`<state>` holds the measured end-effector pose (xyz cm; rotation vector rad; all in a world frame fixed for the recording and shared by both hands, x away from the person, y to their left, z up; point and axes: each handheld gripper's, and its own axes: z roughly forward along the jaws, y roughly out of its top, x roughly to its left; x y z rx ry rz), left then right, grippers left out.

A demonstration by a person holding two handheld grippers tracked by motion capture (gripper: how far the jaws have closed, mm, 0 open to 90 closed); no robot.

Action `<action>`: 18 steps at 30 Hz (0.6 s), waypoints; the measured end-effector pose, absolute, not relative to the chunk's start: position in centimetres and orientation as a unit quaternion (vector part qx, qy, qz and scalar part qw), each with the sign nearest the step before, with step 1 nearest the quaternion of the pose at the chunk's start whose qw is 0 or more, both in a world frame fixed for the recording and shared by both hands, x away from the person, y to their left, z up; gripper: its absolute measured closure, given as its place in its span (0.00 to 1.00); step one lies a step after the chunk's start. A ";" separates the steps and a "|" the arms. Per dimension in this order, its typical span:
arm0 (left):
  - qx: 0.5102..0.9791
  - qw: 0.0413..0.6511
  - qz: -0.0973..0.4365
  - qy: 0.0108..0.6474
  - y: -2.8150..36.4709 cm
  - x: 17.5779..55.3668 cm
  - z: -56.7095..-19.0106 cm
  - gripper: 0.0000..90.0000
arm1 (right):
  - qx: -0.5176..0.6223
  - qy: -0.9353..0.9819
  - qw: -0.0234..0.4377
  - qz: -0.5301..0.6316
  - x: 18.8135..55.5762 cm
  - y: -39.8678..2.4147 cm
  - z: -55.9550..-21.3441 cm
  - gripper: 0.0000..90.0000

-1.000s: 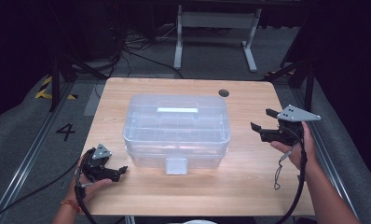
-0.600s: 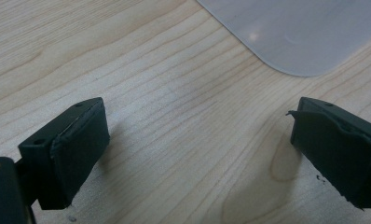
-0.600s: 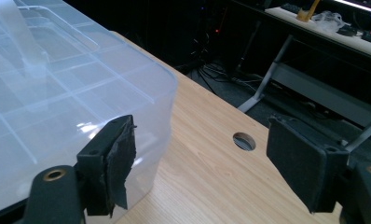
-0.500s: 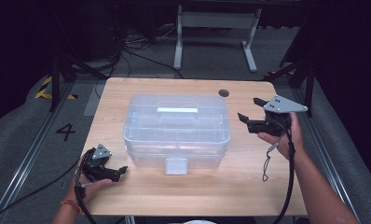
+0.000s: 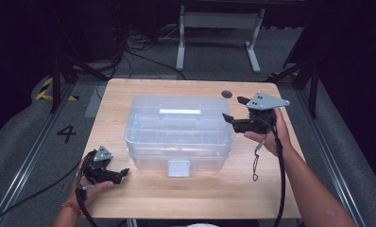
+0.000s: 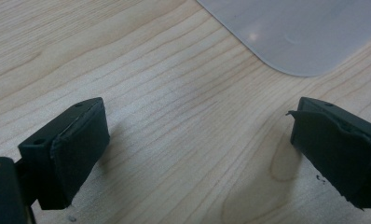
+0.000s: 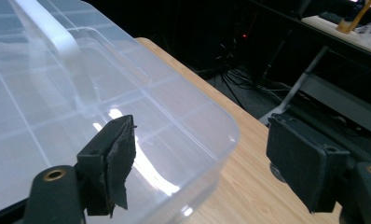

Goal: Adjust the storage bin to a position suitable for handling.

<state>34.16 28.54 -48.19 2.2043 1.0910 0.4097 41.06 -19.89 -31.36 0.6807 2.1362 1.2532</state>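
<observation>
Clear plastic makes the storage box [image 5: 179,131] slippery: if the right gripper [image 5: 237,109] closes on the lid's rounded corner, it may skid off or shove the box across the table [image 5: 186,203]. Its jaws stand wide open, empty, at the box's 3 o'clock edge, one jaw over the lid. The left gripper [image 5: 122,173], at 7 o'clock from the box, rests on the table with jaws open on nothing.

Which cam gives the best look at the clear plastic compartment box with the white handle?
High view: the whole clear plastic compartment box shows there, with lid, white handle and front latch. The right gripper view shows one lid corner and the handle close up; the left gripper view catches just a rounded corner.
</observation>
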 end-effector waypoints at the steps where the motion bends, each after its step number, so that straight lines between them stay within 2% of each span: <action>1: 0.838 0.319 0.155 0.415 28.5 34.2 -48.2 0.05 | 0.252 0.799 0.280 0.469 41.1 -19.6 -31.4 0.28; 9: 0.838 0.319 0.156 0.414 28.5 34.2 -48.2 0.05 | 0.237 0.809 0.262 0.469 41.3 -17.6 -31.6 0.29; 18: 0.838 0.318 0.156 0.414 28.5 34.2 -48.2 0.05 | 0.205 0.829 0.239 0.463 41.5 -15.0 -31.8 0.36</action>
